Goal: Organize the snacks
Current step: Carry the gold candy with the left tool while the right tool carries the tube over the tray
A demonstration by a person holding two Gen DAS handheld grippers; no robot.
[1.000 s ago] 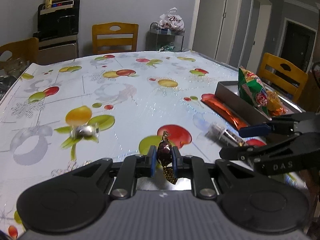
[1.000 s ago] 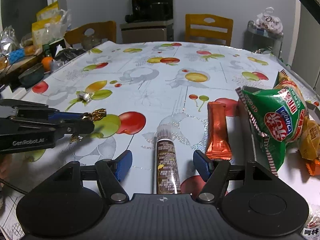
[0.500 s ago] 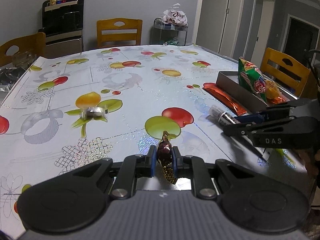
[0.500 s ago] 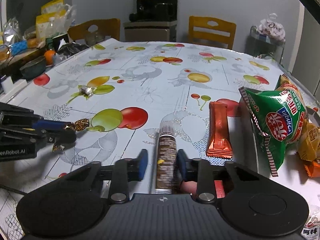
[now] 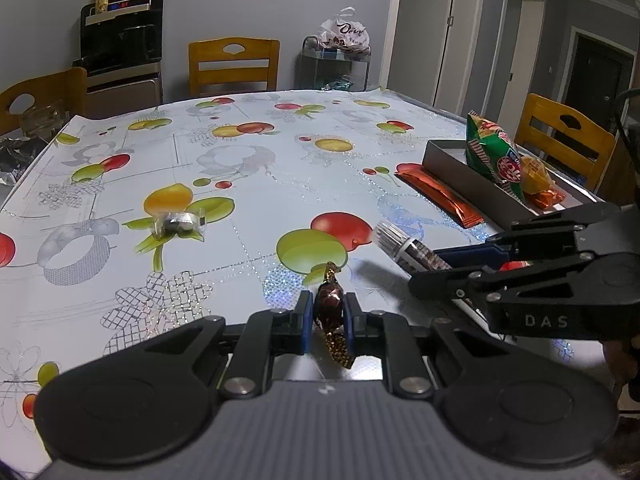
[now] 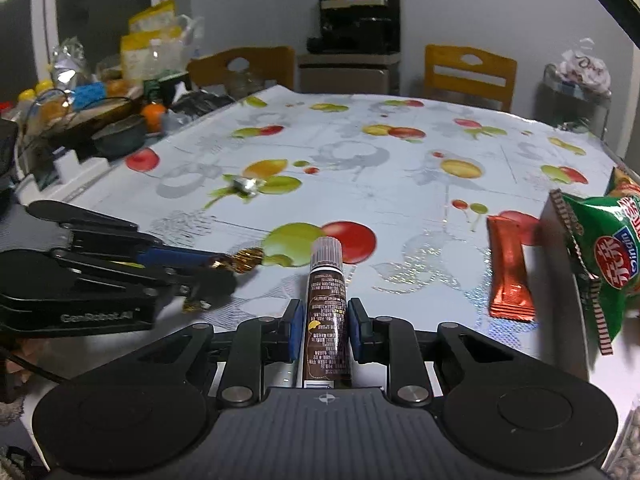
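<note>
My left gripper (image 5: 326, 326) is shut on a dark red candy with gold twisted ends (image 5: 330, 308), held just above the table; it also shows in the right wrist view (image 6: 224, 266). My right gripper (image 6: 323, 330) is shut on a brown snack tube (image 6: 326, 304), lifted off the table; the tube shows in the left wrist view (image 5: 412, 250). A silver wrapped candy (image 5: 178, 224) lies on the tablecloth. An orange bar (image 6: 508, 268) lies beside the grey tray (image 5: 460, 178), which holds a green chip bag (image 5: 496, 158) and orange packets (image 5: 538, 184).
The fruit-print tablecloth (image 5: 256, 160) covers the table. Wooden chairs (image 5: 234, 64) stand around it. Clutter of bowls, bottles and bags (image 6: 100, 112) sits off the left edge in the right wrist view. A cart with a bag (image 5: 340, 40) stands at the back.
My right gripper has closed on the brown tube and lifted it. My left gripper has risen and drawn back with the red candy still in it.
</note>
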